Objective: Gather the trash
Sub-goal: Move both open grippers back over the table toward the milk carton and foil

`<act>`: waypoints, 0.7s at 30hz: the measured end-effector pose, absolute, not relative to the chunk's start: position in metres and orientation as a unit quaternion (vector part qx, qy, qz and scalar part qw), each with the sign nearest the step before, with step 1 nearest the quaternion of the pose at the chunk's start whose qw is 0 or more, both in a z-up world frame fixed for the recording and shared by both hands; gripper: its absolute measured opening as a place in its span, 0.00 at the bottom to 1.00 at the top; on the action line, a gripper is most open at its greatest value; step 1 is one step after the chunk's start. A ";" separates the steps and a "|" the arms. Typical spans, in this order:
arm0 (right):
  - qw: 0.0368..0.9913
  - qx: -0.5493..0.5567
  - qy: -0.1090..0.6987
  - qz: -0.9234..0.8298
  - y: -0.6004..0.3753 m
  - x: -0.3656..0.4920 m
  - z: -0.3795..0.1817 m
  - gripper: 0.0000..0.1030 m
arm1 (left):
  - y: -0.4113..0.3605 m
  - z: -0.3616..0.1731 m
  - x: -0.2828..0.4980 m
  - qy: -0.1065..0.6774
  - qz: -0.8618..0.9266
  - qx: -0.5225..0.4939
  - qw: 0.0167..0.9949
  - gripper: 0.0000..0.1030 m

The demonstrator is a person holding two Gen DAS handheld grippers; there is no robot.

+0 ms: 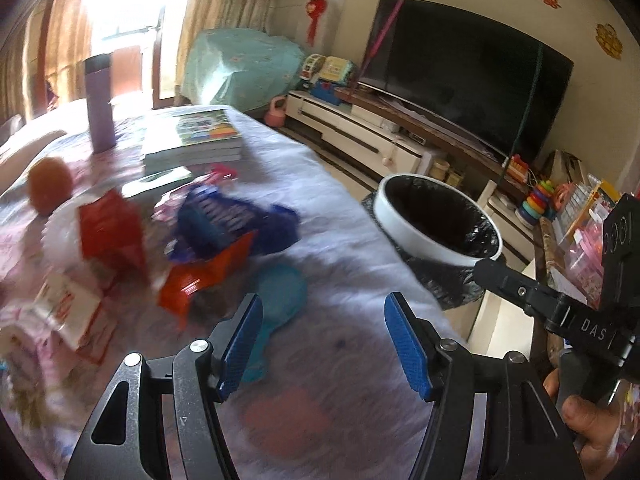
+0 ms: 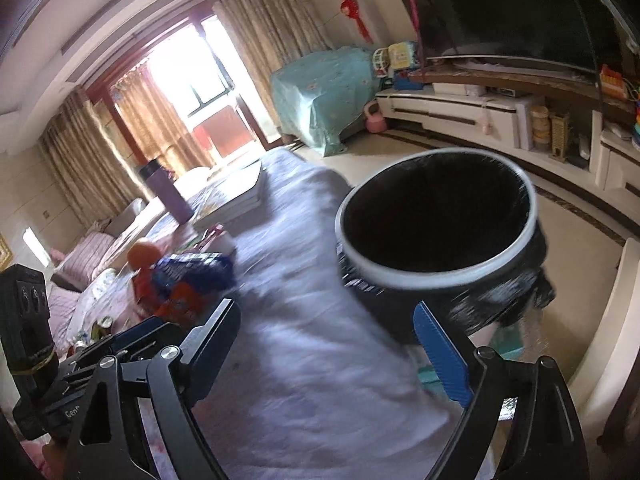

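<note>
A blurred pile of wrappers lies on the cloth-covered table: a red one [image 1: 108, 232], a blue one [image 1: 232, 220] [image 2: 192, 270] and an orange one [image 1: 204, 280]. A teal piece [image 1: 280, 292] sits just ahead of my left gripper [image 1: 323, 304], which is open and empty above the cloth. A white-rimmed bin with a black liner [image 1: 440, 248] [image 2: 400, 278] stands off the table's right edge. My right gripper [image 2: 324, 312] is open and empty, hanging over the table edge close to the bin. One of its fingers [image 1: 496, 274] shows at the right of the left wrist view.
A purple bottle [image 1: 98, 104], a stack of books [image 1: 192, 140] and an orange fruit [image 1: 50, 190] stand further back on the table. A TV [image 1: 460, 72] on a low cabinet [image 1: 352, 132] with toys runs along the right wall. A hand [image 1: 580, 420] grips the right tool.
</note>
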State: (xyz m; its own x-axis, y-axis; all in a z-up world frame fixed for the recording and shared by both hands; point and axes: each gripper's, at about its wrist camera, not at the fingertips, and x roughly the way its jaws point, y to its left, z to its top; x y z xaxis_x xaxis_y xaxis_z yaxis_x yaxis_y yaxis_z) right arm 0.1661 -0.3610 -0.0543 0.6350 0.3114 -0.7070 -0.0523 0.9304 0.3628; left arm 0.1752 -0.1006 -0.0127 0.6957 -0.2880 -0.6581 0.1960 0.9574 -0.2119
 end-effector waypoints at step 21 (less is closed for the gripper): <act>0.872 0.113 0.429 0.209 -0.254 0.142 -0.063 0.87 | -0.004 0.001 0.091 0.357 -0.030 -0.113 0.927 0.61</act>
